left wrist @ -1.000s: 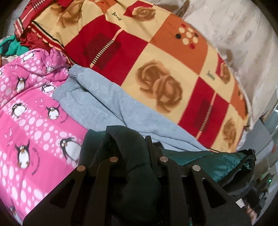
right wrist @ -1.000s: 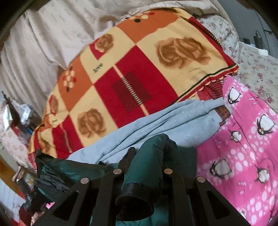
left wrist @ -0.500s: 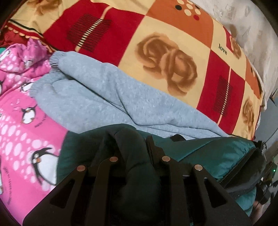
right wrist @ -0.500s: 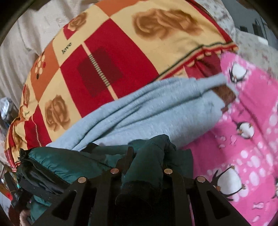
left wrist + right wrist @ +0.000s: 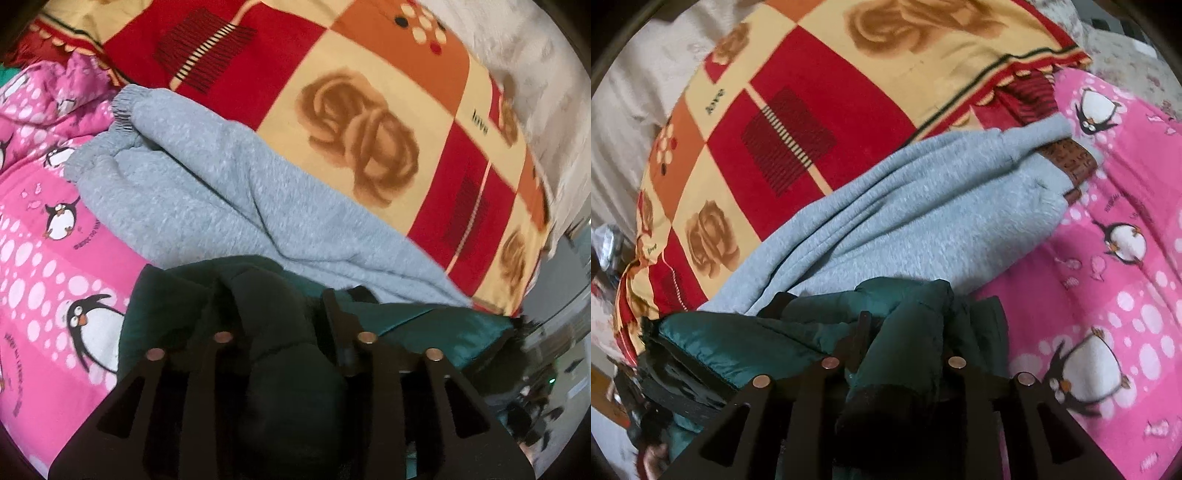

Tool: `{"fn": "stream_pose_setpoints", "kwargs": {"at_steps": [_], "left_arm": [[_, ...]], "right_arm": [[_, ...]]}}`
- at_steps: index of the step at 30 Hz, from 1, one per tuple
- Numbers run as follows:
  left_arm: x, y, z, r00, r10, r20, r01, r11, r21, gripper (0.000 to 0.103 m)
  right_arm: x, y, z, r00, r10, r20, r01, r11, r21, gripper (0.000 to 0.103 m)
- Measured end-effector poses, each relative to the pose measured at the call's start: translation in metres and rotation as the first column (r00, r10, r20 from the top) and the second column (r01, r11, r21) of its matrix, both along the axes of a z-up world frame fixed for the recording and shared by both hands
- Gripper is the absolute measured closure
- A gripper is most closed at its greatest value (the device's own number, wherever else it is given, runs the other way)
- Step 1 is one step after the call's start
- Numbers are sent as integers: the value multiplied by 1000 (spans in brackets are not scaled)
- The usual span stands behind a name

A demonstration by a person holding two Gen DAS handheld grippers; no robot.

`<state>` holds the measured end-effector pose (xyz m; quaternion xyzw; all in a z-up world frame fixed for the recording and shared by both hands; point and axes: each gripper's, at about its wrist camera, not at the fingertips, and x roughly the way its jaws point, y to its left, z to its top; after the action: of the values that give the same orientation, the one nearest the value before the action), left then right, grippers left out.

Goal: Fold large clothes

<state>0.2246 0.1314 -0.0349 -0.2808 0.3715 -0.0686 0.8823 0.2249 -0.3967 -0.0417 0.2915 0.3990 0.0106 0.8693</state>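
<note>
Writing: the word "love" is printed in small dark script on the checked rose blanket (image 5: 369,122), readable ahead and to the right of the left gripper (image 5: 280,314), and again, turned at an angle, ahead-left of the right gripper (image 5: 905,332). The pink penguin blanket (image 5: 55,258) carries small curved lettering beside its penguins; too blurred to read. A brown patterned band (image 5: 1071,162) at the far end of the grey sweatpants (image 5: 221,195) may bear marks, illegible. Task garment: dark green padded jacket (image 5: 424,325), quilted shiny shell, darker knit-looking cuff, black trim along one edge. It lies immediately in front of both tools, resting over the near part of the grey sweatpants and the pink blanket. Left gripper: fingers narrow, clamped on a bunched fold of jacket that bulges back between them. Right gripper: likewise narrow, pinching a sleeve-like roll of the same jacket, dark cuff hanging toward the camera. Sweatpants stretch away ahead of both tools, with the elastic cuffs at the far left in the left view.
</note>
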Motion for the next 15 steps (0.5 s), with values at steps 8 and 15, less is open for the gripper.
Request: {"fn": "stream_pose_setpoints", "kwargs": {"at_steps": [8,15], "left_arm": [[-43,12,67,952,105,288,-115,993,17,22],[-37,-10,86,930,-17,367,-35,990,135,22]], "right_arm": [[-16,-2,48,997,43,65,-54,983,174,12],[-29,15,77,996,46,77,-39,996,-86,12]]}}
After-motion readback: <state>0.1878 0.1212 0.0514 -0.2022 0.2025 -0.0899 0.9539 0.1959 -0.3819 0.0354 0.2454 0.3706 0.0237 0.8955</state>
